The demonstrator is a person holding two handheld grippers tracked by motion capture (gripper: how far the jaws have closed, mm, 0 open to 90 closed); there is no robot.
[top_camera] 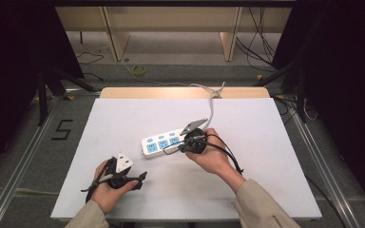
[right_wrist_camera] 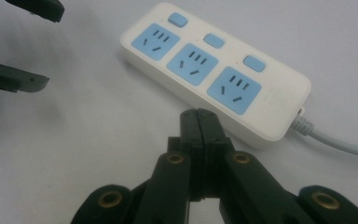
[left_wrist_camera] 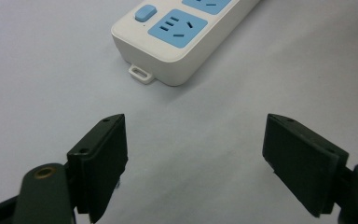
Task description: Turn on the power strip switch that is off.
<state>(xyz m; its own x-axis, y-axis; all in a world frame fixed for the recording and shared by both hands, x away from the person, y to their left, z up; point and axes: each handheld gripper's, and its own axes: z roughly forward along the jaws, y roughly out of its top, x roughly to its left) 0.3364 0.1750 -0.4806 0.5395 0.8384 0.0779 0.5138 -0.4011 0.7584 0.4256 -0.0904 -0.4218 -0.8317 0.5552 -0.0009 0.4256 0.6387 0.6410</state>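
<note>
A white power strip (top_camera: 164,141) with three blue sockets and blue switches lies flat near the middle of the table. In the right gripper view the strip (right_wrist_camera: 214,70) lies just beyond my right gripper (right_wrist_camera: 199,116), whose jaws are pressed together with nothing between them. In the high view my right gripper (top_camera: 171,150) sits at the strip's near side. My left gripper (top_camera: 141,180) rests lower left, a short way from the strip. Its jaws stand wide apart and empty (left_wrist_camera: 196,158), aimed at the strip's switch end (left_wrist_camera: 182,37).
The white table sheet (top_camera: 266,180) is bare to the right and far left. The strip's grey cable (top_camera: 212,102) runs to the table's far edge and over it. Bare floor with cables and stands surrounds the table.
</note>
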